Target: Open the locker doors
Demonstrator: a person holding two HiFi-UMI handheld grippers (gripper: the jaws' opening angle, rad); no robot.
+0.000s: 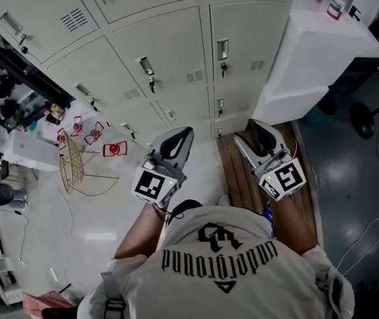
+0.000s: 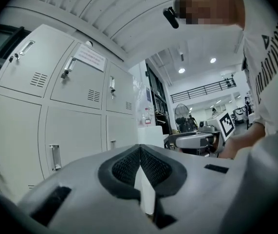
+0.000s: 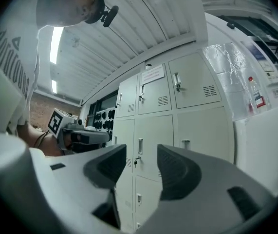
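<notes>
A wall of pale grey lockers (image 1: 176, 58) fills the top of the head view, and every door I can see is shut. Each door has a small metal handle (image 1: 223, 48) with a key below it. My left gripper (image 1: 184, 134) is held low in front of the lockers, well short of them, its jaws closed together on nothing (image 2: 139, 149). My right gripper (image 1: 256, 126) hovers beside it at the same height, also clear of the doors. Its jaws stand apart with nothing between them (image 3: 142, 156), and a middle locker door (image 3: 151, 145) shows through the gap.
A white cabinet (image 1: 322, 52) stands against the lockers on the right with a bottle (image 1: 338, 0) on top. A wire basket stand (image 1: 76, 165) and a cluttered table (image 1: 16, 145) are on the left. A wooden pallet (image 1: 239, 171) lies under the right gripper.
</notes>
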